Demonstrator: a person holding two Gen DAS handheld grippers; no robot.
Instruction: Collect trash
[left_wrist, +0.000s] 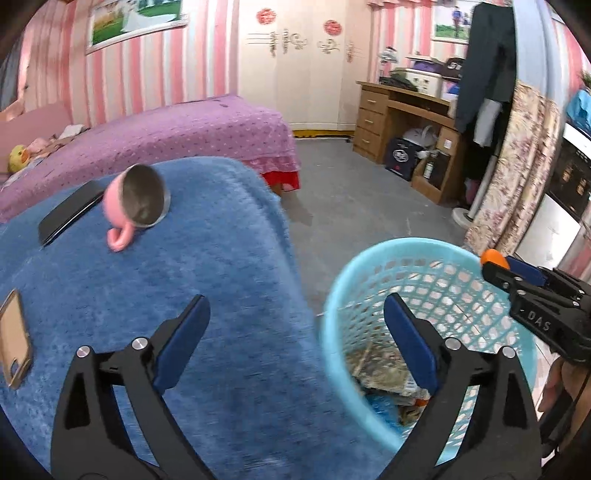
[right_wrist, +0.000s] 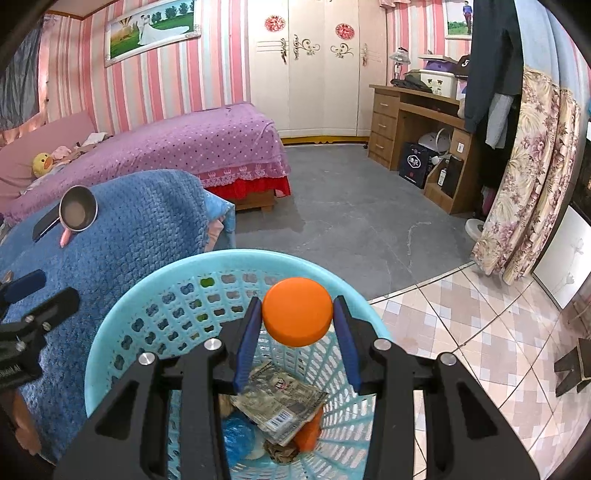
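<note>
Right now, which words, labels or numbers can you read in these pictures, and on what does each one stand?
"DAS": white letters on the black body of the right gripper.
Flat packet in the blue basket: barcode and print, too small to read.
Dark bag under the desk: emblem, unreadable.

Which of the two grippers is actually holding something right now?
The right gripper: its blue pads clamp a round orange disc above the light-blue plastic mesh basket. The left gripper stands open, empty.

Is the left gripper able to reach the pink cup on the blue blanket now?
Probably yes: the left gripper is open and empty, and only bare blue blanket lies between it and the pink cup.
</note>
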